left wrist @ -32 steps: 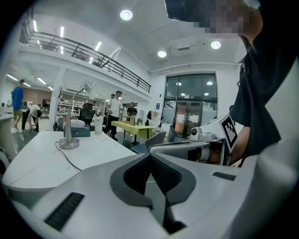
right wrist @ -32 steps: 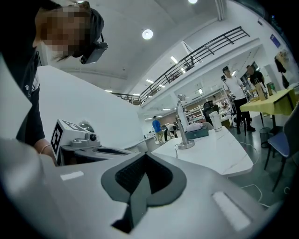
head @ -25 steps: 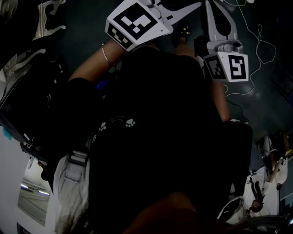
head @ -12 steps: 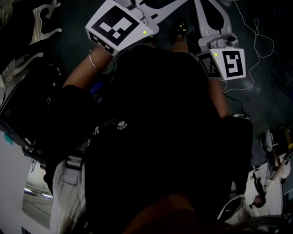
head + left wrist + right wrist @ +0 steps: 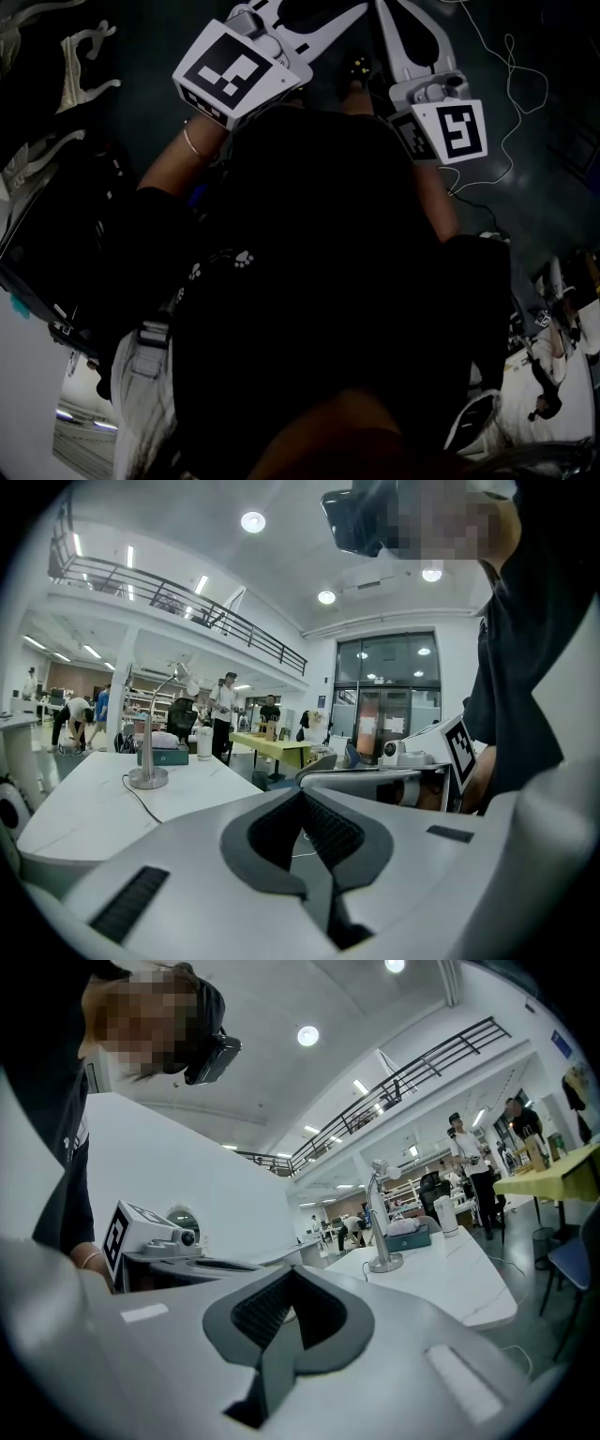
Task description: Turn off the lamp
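Two tongs, both clenched on nothing: the left tongs [image 5: 302,792] and the right tongs [image 5: 291,1271] each show jaws pressed together at the tips, with only the floor visible behind them.

In the left gripper view the lamp [image 5: 148,777] stands at the far left on a white tabletop [image 5: 75,813], its round base flat and its thin neck rising and bending over to a small head. Just behind it sit a teal box [image 5: 164,755] and a white cup [image 5: 204,742]. The lamp is well apart from the left tongs, which point to its right, past the tabletop's edge. The right tongs show close beside them at the right of this view.

In the right gripper view the order flips — the left tongs lie at the left, the right tongs' shut jaws in the middle, the lamp to the right on the same tabletop, well apart from the tips.

The head view is dark: a left cube [image 5: 239,67] and a right cube [image 5: 452,131] sit side by side before the person's black shirt [image 5: 319,281], with a bracelet [image 5: 192,145] on the left wrist.
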Demonstrator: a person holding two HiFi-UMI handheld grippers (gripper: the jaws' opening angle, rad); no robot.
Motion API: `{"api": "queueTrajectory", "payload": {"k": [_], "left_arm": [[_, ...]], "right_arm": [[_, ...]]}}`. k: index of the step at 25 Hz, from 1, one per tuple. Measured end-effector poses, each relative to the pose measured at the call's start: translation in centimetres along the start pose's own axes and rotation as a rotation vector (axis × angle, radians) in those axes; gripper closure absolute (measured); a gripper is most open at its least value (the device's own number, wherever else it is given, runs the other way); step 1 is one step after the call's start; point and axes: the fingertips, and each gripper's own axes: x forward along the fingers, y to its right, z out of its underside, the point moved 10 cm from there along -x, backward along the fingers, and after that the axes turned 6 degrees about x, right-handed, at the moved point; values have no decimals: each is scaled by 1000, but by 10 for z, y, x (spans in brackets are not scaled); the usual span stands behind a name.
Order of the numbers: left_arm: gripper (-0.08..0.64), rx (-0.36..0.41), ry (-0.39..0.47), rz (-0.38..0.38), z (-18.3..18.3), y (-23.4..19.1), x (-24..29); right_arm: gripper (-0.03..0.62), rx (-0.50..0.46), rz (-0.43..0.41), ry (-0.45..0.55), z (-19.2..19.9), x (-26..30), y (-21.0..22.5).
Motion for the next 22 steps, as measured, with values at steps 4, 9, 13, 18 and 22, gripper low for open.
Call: {"api": "queueTrajectory", "payload": {"k": [4, 9, 13, 18, 22], "left_arm": [[554, -1, 20, 2, -2, 4, 0], [554, 20, 34, 8, -6, 7, -1], [554, 21, 55, 11, -9, 8, -5], [554, 13, 50, 20, -7, 10, -4], [554, 22, 39, 41, -7, 14, 2]], "right_arm": [[592, -9, 8, 8, -3, -5, -2], [592, -20, 13, 21, -7, -9, -4], [592, -36, 11, 37, -11, -9, -10], [592, -47, -1, 45, -14, -12, -11], [592, -62, -13, 66, -21, -15, -12]]}}
